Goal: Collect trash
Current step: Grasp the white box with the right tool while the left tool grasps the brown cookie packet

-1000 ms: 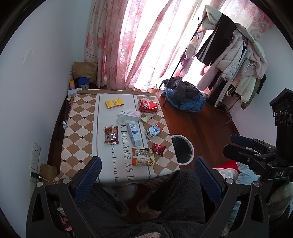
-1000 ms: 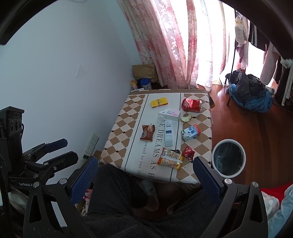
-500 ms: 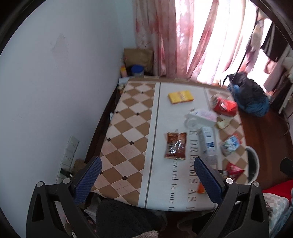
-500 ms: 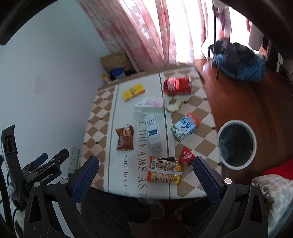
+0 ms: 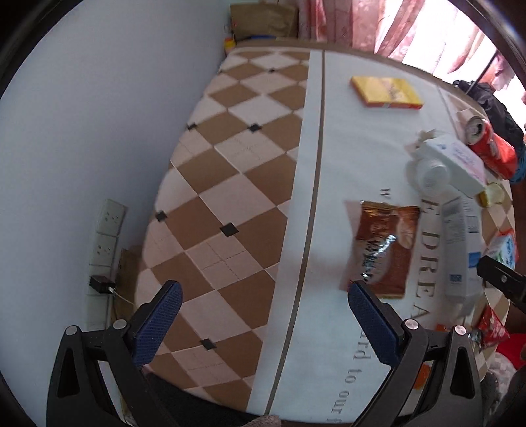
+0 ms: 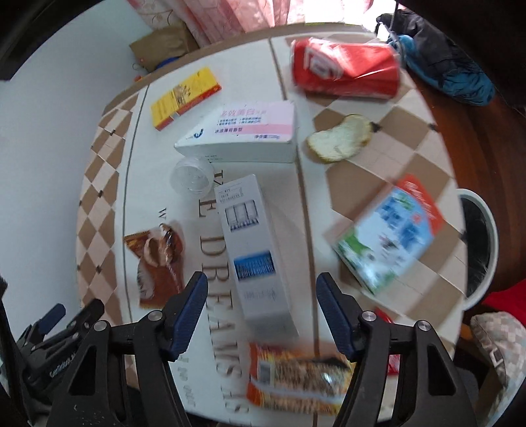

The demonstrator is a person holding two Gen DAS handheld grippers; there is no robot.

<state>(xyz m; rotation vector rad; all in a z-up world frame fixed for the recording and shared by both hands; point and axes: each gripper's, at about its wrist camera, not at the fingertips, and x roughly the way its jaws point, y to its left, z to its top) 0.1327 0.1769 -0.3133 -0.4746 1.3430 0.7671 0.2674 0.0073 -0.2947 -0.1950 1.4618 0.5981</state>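
Trash lies scattered on the checkered table (image 5: 236,203). My left gripper (image 5: 263,308) is open over the table's near left part, its right finger close to a brown snack wrapper (image 5: 384,246). My right gripper (image 6: 263,299) is open just above the near end of a tall white-and-blue box (image 6: 253,249). Around it lie an orange snack bag (image 6: 292,377), a milk carton (image 6: 391,233), a pink-and-white box (image 6: 250,134), a crushed red can (image 6: 345,69), a yellow box (image 6: 184,98), a clear cup (image 6: 192,179), a piece of peel (image 6: 342,138) and the brown wrapper (image 6: 157,262).
A white-rimmed bin (image 6: 480,243) with a dark liner stands on the wooden floor right of the table. A wall with power sockets (image 5: 108,236) runs along the table's left side. Pink curtains (image 5: 394,26) and a brown paper bag (image 6: 164,46) are behind the table.
Both grippers have dropped from high above toward the table. The left one swung over the table's left half; the right one closed in on the white-and-blue box.
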